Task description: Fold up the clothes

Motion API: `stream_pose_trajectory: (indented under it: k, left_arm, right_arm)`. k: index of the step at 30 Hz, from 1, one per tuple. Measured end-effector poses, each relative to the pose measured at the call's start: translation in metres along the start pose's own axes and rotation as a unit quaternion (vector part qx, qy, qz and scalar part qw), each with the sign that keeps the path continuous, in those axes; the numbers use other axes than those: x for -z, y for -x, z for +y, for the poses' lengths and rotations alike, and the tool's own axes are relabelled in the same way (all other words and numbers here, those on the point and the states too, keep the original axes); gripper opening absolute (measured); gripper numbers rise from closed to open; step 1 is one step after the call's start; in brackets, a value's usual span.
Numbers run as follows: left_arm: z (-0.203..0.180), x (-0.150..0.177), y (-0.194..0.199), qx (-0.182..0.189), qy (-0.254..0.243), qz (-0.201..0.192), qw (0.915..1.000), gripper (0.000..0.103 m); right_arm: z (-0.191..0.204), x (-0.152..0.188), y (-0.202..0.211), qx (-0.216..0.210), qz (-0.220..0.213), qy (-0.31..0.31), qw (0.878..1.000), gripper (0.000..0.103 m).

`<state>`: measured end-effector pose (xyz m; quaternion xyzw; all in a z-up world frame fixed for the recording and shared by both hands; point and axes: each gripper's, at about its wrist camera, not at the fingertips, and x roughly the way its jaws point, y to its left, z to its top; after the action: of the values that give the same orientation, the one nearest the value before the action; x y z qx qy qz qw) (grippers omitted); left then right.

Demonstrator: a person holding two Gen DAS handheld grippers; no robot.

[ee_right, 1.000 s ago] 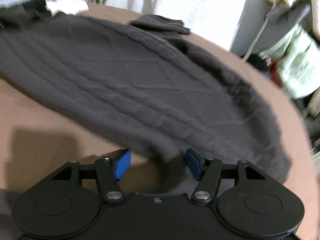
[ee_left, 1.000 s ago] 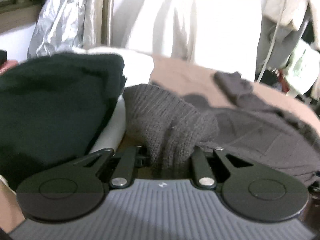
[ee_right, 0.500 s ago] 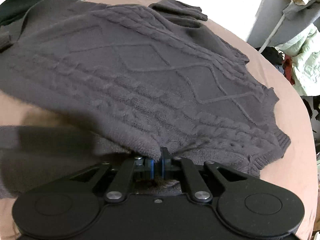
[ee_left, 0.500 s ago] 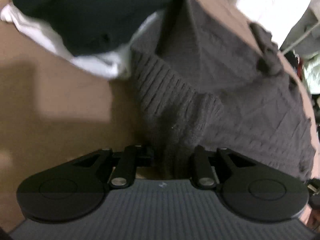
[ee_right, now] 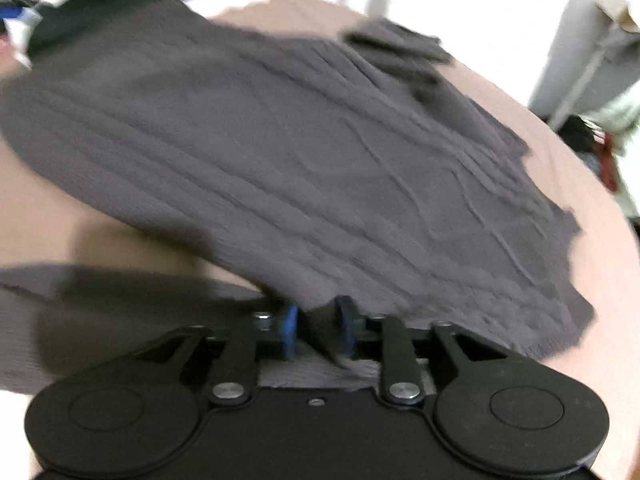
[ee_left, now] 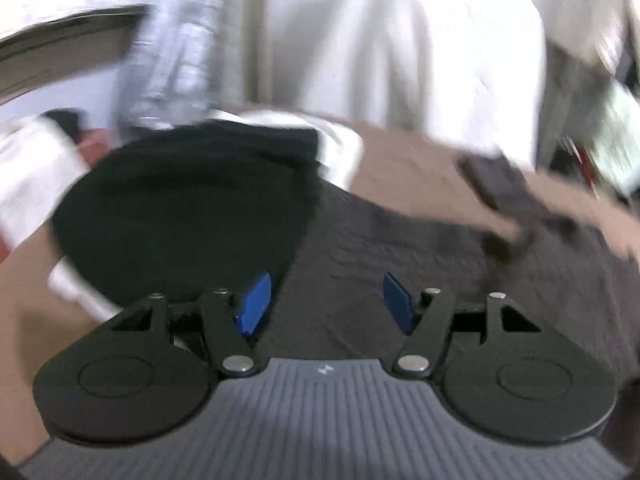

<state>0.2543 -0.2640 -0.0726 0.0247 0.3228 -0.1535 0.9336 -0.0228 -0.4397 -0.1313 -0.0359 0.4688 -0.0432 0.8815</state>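
Note:
A dark grey cable-knit sweater [ee_right: 304, 160] lies spread on a brown bed surface [ee_right: 100, 236]. It also shows in the left wrist view [ee_left: 400, 248]. My left gripper [ee_left: 326, 302] is open and empty, its blue pads [ee_left: 256, 300] apart just above the sweater's edge. My right gripper [ee_right: 318, 330] is nearly shut, with a fold of the sweater's near hem between its blue pads [ee_right: 290, 332]. One sleeve [ee_right: 396, 46] lies folded at the far side.
A black garment [ee_left: 188, 208] lies on white cloth [ee_left: 340, 148] to the left of the sweater. White fabric hangs behind the bed [ee_left: 400, 60]. More clothes hang and pile at the right [ee_right: 600, 136]. The bed edge curves away on the right.
My left gripper has let go of the sweater's ribbed edge and opened. My right gripper shut on the near hem half a second ago and now stands slightly parted. Both views have shifted and blurred.

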Motion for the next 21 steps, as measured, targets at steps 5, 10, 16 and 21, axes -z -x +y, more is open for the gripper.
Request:
stream_pose_trajectory:
  k: [5, 10, 16, 21]
  left_arm:
    - [-0.030, -0.048, -0.073, 0.055, -0.118, 0.018, 0.9913, 0.079]
    - [-0.089, -0.062, -0.170, 0.050, -0.287, 0.039, 0.9559, 0.085]
    - [-0.118, -0.057, -0.257, -0.042, -0.399, 0.058, 0.9141, 0.085]
    - [-0.104, -0.062, -0.282, 0.046, -0.364, 0.112, 0.9234, 0.103]
  right_arm:
    - [-0.015, -0.022, 0.033, -0.136, -0.115, -0.062, 0.982, 0.067]
    - [-0.033, -0.045, 0.000, -0.098, -0.095, -0.090, 0.987, 0.067]
    - [-0.078, -0.047, -0.039, 0.022, -0.047, -0.128, 0.990, 0.067]
    - [-0.139, -0.021, -0.035, 0.016, -0.027, -0.214, 0.976, 0.067]
